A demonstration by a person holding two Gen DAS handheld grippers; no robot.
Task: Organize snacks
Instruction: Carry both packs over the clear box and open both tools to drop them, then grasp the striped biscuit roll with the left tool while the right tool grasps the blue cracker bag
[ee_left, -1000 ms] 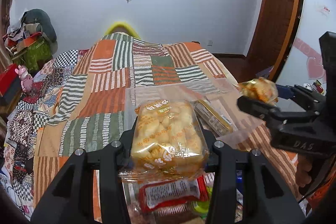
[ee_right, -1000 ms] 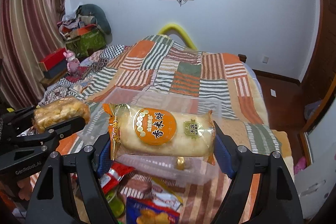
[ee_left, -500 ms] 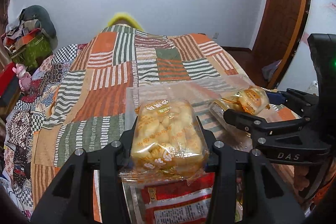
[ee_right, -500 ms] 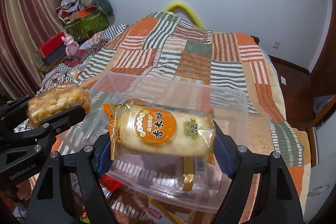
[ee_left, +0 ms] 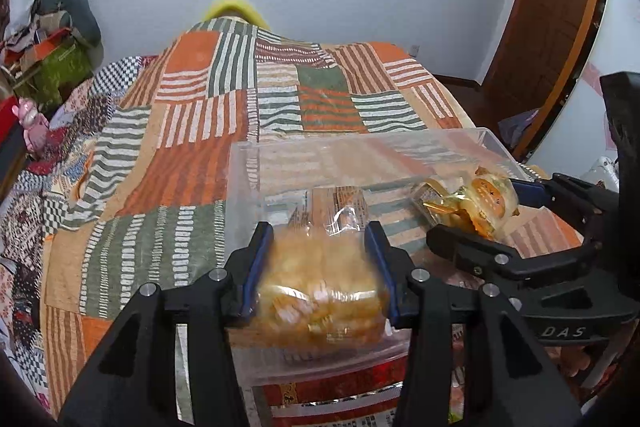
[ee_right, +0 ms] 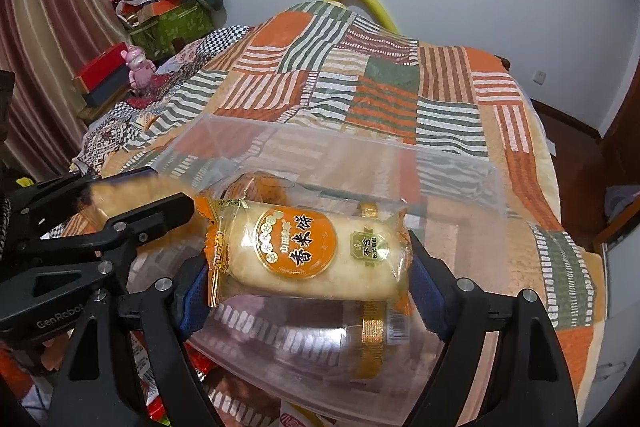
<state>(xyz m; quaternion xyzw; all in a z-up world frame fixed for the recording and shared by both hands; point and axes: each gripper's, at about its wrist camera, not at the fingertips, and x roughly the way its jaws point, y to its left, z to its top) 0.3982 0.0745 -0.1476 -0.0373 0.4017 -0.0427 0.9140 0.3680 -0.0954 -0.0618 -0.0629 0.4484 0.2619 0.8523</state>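
Label on rice cake pack (ee_right: 308, 251) readable only from right wrist, pack spanning right claw (ee_right: 310, 291) widthwise, both claws just eased wider, left claw (ee_left: 320, 267) around blurred bread bag (ee_left: 320, 291), both over clear bin (ee_right: 440, 163) on bed (ee_right: 400, 87).

Both grippers now sit lower, over the clear plastic bin (ee_right: 460, 163) — a second ago they hung above the bedspread. The left gripper (ee_left: 320, 267) has its jaws just easing apart, its bag of small buns (ee_left: 320, 303) between them; the right gripper (ee_right: 308, 291) likewise around the rice cake pack (ee_right: 308, 251) — both packs now inside the bin's walls.
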